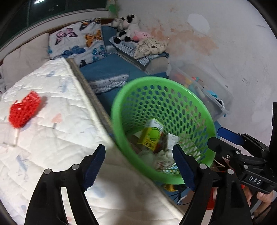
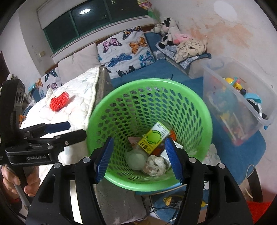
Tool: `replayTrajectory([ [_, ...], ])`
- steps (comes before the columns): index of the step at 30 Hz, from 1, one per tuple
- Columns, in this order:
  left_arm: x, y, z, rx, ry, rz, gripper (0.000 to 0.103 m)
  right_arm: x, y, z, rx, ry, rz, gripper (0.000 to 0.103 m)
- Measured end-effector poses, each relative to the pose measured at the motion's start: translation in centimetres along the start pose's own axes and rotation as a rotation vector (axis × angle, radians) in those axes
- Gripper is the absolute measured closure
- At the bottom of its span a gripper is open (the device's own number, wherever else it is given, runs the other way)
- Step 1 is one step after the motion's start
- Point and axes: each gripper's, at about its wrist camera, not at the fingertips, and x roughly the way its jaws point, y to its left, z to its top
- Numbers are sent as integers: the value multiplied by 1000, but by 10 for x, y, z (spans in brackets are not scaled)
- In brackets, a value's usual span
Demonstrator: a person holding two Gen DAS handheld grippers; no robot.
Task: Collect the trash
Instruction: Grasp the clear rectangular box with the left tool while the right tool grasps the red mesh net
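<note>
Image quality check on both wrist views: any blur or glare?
Left wrist: motion smear on the green basket, red foam net and quilt edge; left gripper fingers stay sharp. Right wrist: mostly crisp, slight smear on the basket rim; ceiling lamp reflected in the dark window. Both: strong fisheye bending, black corners.

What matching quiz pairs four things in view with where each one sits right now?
Things:
1. red foam net
2. yellow carton
3. toy cow
4. clear toy box

Places:
A. right of the green basket
B. far corner by the wall
C. on the white quilt
D. inside the basket

Pairs: 1-C, 2-D, 3-B, 4-A
</note>
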Motion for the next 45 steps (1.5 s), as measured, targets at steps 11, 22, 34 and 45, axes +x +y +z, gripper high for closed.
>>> replayTrajectory([
  [11, -41, 87, -4, -115, -44, 160, 23, 16, 60, 17, -93, 11, 67, 39],
  [22, -65, 212, -15, -317, -76, 328, 20, 57, 135, 45, -192, 32, 138, 37],
  [34, -46, 308, -28, -615, -57, 226, 35, 111, 206, 66, -263, 75, 188, 37],
  [45, -34, 332, -36, -711, -69, 111, 84, 159, 247, 80, -263, 107, 248, 37],
])
